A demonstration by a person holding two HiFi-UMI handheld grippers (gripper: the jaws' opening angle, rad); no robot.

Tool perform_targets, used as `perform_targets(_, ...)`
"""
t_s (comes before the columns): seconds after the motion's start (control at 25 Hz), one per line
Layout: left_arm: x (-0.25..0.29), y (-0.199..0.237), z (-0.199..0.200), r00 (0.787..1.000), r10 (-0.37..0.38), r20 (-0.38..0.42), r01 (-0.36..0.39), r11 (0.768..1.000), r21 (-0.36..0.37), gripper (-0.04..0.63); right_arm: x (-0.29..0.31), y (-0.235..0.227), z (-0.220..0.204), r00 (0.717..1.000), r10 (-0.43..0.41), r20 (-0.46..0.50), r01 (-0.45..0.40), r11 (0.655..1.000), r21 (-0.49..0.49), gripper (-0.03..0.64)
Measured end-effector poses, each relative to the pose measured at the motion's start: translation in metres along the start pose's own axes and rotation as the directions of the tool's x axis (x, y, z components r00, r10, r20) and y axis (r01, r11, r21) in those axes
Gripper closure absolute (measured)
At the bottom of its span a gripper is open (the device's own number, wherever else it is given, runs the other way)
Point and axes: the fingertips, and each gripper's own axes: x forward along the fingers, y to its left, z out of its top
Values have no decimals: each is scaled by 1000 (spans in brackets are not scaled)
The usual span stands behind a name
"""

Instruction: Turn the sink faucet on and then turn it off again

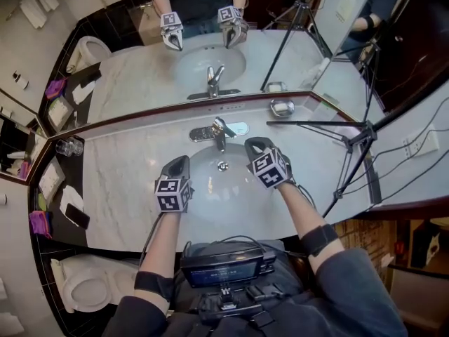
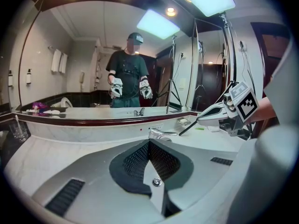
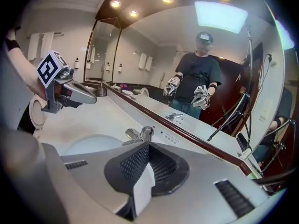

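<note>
The left hand-held gripper [image 1: 181, 161] is reaching forward over the sink [image 1: 200, 195], tilting downward, jaws pressed together on nothing. The right hand-held gripper [image 1: 254, 144], likewise closed and empty, is hanging near the faucet [image 1: 220, 133], apart from it. The shiny chrome faucet is standing behind the basin on the marble bench [image 1: 119, 188], its spout lying from the mirror [image 1: 133, 83] toward the person.

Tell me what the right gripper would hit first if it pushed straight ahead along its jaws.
Most likely the faucet: it sits just beyond the shut tips of the right gripper, though the depth between them is hard to judge.
</note>
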Motion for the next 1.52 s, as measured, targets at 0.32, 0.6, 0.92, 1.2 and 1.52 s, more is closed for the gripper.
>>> perform_targets(0.32,-7,-2,2,1000,9,15,-9,1000,-14,592,-18,-7,-2,995,8,96,-34,964,265,598)
perform_targets(0.6,-13,1,7,999,23,32,-21,999,-45,593,-25,-2,-9,986,37,160,-105,892,440,598)
perform_targets(0.92,-21,5,10,998,47,50,-44,997,-62,592,-27,5,-11,982,57,181,-137,873,468,598)
perform_targets(1.2,-21,1,11,998,43,43,-41,998,-46,592,-25,6,-12,988,46,147,-92,940,329,597)
perform_targets(1.52,-17,6,12,997,53,47,-51,997,-50,592,11,15,-15,999,-53,7,53,947,-316,552)
